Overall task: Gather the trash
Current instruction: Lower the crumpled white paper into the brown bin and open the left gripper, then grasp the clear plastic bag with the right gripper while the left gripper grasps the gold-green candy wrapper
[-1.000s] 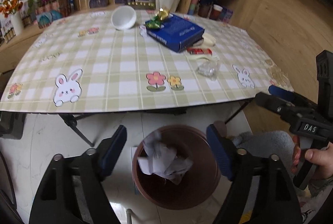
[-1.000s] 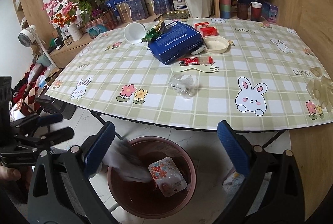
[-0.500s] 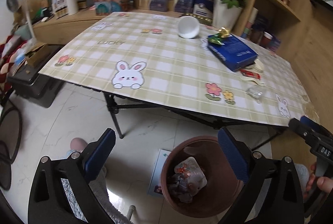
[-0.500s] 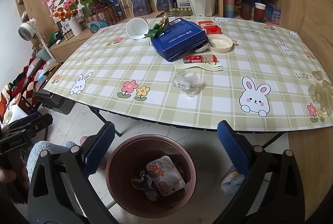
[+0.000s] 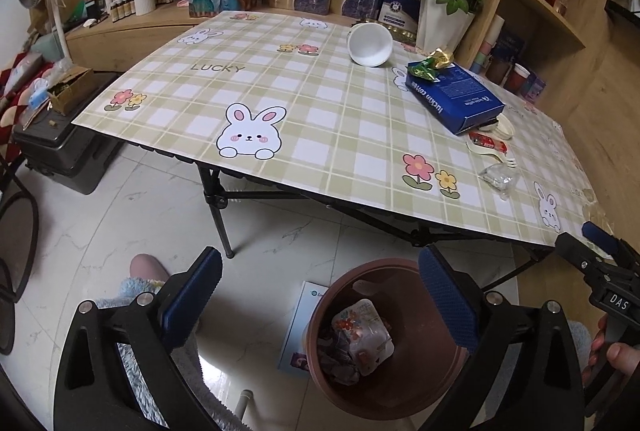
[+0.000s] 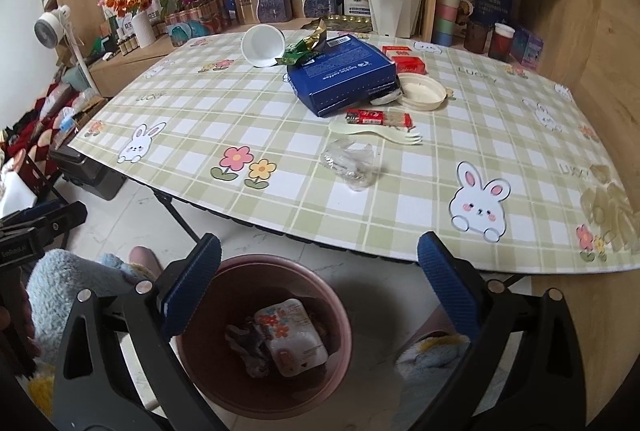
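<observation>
Several bits of trash, a flower-printed tray (image 6: 294,341) topmost, lie in the brown bin (image 6: 224,387) on the floor below the bench (image 6: 280,127) edge. More remains on the bench: a crumpled clear wrapper (image 6: 351,163), a plastic spork (image 6: 376,133), a red packet (image 6: 378,117). Both the left tool (image 5: 320,299) and right tool (image 6: 318,289) hang released and empty above the bin.

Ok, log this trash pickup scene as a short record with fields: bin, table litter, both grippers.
bin: brown bin on the floor by the table, holding a flowered packet and crumpled scraps
table litter: clear wrapper, plastic spork, red sachet, green-gold wrapper
left gripper: open, empty
right gripper: open, empty
</observation>
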A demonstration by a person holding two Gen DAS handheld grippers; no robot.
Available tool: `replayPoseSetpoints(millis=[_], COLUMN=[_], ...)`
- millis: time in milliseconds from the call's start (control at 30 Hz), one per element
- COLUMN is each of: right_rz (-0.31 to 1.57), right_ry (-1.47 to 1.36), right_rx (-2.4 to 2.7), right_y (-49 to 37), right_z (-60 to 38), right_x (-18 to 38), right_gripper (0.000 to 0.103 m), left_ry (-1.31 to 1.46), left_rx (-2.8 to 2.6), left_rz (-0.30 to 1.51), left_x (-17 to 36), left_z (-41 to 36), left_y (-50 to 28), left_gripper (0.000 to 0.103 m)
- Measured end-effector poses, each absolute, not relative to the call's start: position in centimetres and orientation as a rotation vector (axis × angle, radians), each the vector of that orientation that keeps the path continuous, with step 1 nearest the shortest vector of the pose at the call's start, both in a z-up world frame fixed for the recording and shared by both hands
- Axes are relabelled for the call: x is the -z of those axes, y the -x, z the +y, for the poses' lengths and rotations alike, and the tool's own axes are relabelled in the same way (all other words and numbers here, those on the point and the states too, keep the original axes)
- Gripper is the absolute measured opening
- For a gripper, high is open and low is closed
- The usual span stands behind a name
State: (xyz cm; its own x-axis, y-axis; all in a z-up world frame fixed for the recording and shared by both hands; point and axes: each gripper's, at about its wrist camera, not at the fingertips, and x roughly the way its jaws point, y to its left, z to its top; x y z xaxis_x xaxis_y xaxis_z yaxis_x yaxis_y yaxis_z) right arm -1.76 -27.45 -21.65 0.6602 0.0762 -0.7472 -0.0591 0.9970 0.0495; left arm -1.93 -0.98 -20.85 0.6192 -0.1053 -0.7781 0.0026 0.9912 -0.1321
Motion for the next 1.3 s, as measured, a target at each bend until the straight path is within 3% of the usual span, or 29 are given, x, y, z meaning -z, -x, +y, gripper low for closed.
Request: replayPoseSetpoints(millis=[700, 767, 933, 1300], right_rz=[0.852, 0.862, 0.894, 0.979], right_ry=[0.095, 0.08, 0.049, 0.087], right_rx=[-0.113, -0.117, -0.139, -0.238], right_y=[-3.2, -4.3, -7.2, -11.7], right_z=[-28.5, -29.0, -29.9, -29.6], right_x=[22.0, 22.3, 23.4, 26.6], right_gripper=[0.095, 0.076, 0.061, 0.056], left_ry=[0.127, 0.107, 0.079, 0.026], left_rx=[0.107, 0.114, 0.152, 0.227], left_rz=[0.916, 0.914, 0.916, 0.903], left_x=[21.2, 21.1, 21.0, 20.4], left_z=[-1.3, -1.6, -2.2, -4.1], left_y=[-1.6, -2.6, -5.0, -10.0], left_gripper=[0.096, 0.096, 0.096, 0.096])
